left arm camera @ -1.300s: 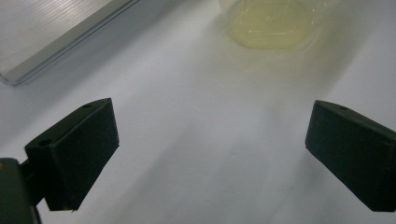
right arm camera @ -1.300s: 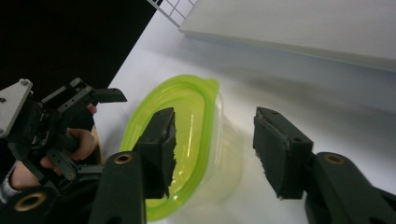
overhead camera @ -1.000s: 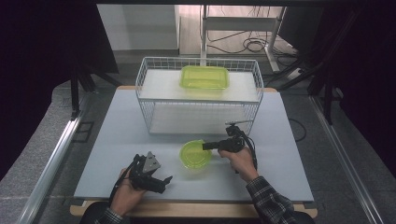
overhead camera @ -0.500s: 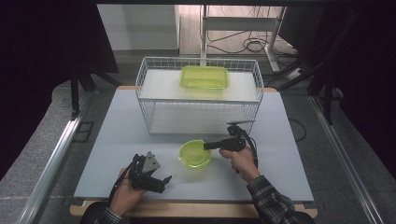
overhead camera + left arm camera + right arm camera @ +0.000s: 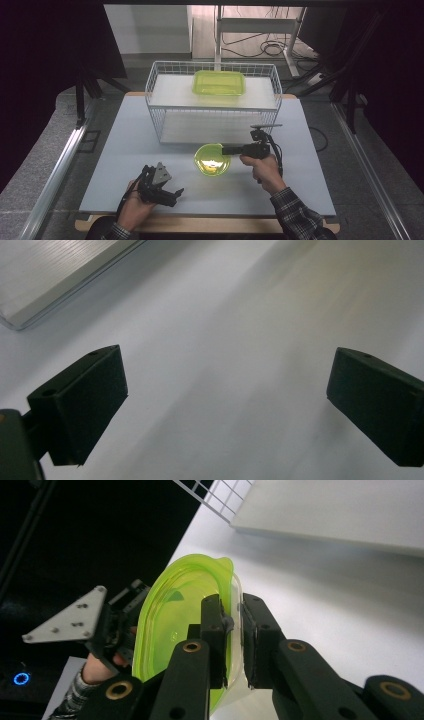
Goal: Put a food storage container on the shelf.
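A shallow round lime-green bowl (image 5: pixel 212 159) is at the table's middle front, just before the wire basket (image 5: pixel 215 120). My right gripper (image 5: pixel 225 149) comes at it from the right and is shut on its rim (image 5: pixel 231 587); one jaw is inside the bowl (image 5: pixel 180 610) and one outside. My left gripper (image 5: pixel 172 196) rests low near the front left edge, its jaws wide open (image 5: pixel 225 405) over bare white tabletop with nothing between them. A rectangular lime-green container (image 5: pixel 218 82) lies on the basket's upper white shelf.
The wire basket stands across the back middle of the table, with a white board (image 5: pixel 210 127) on its lower level. Bare tabletop (image 5: pixel 125 145) lies to its left. The table's front edge (image 5: pixel 210 222) runs just behind both hands. Metal rails (image 5: pixel 55 170) flank the table.
My right gripper, with the bowl in it, has shifted slightly up and toward the basket. The left gripper has hardly moved.
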Demonstrator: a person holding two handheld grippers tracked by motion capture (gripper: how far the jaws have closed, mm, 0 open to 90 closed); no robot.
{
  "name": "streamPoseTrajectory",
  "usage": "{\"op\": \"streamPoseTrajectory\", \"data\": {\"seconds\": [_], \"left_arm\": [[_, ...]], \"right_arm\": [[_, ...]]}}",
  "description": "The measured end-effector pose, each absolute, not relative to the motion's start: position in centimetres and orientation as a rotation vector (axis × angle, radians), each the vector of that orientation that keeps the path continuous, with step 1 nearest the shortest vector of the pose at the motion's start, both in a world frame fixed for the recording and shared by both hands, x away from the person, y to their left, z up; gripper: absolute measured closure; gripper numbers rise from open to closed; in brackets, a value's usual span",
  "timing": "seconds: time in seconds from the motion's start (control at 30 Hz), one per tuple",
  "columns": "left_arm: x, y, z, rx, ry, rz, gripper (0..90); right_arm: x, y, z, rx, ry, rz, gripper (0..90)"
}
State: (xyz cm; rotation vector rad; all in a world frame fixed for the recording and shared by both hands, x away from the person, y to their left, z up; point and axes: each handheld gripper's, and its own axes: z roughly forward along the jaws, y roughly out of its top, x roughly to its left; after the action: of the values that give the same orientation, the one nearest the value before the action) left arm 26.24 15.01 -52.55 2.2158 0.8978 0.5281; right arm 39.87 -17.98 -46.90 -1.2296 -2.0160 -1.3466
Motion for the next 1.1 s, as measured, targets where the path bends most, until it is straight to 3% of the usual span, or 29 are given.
{"op": "streamPoseTrajectory", "data": {"seconds": [1.1], "left_arm": [[26.3, 14.9, -52.7, 2.227, 0.895, 0.531, 2.5]], "right_arm": [[40.5, -19.9, -38.9, -1.215, -1.983, -1.505, 80.9]]}}
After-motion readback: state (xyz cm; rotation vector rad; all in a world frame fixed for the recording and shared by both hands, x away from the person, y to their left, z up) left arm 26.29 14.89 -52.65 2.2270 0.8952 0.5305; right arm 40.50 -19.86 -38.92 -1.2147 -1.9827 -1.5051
